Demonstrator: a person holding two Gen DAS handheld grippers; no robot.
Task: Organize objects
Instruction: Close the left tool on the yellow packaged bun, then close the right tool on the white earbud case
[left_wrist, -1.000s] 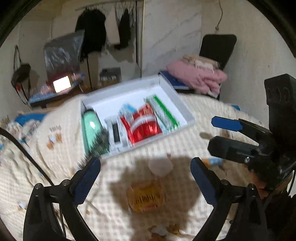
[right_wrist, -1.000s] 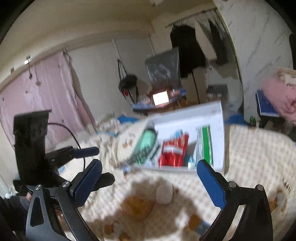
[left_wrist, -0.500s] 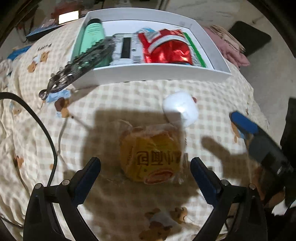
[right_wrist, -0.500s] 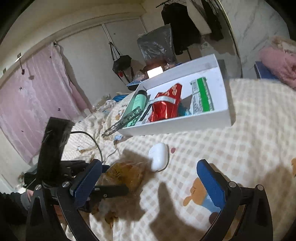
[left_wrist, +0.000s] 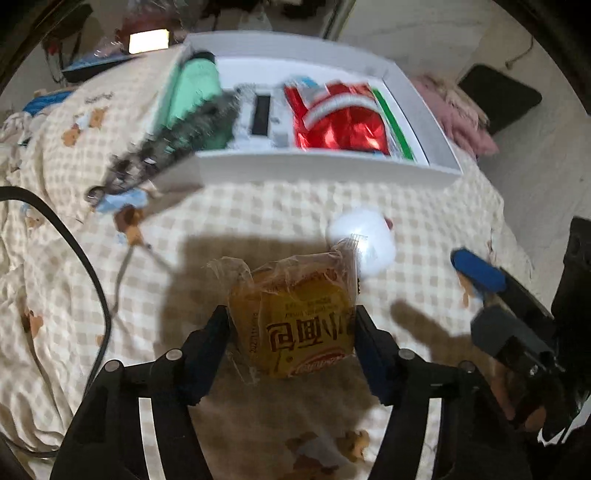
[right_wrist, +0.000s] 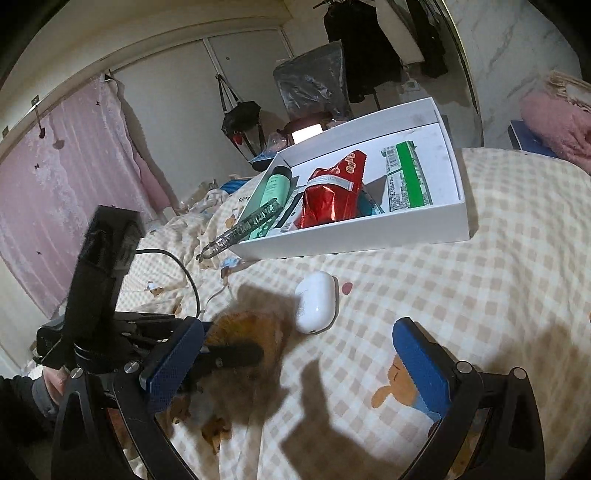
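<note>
left tool (left_wrist: 291, 325) clamps the crinkly yellow plastic-wrapped snack cake (left_wrist: 299, 325); the slick wrapper could slip. right tool (right_wrist: 295, 354) gapes apart.

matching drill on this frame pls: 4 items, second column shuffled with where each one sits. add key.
Items
1. yellow snack packet
2. white earbud case
3. red foil bag
4. hair clip

Places
A. lying inside the white box
B. on the checked cloth, in front of the box
C. between the left gripper fingers
D. sticking out over the box's corner

Pairs: 1-C, 2-B, 3-A, 4-D
</note>
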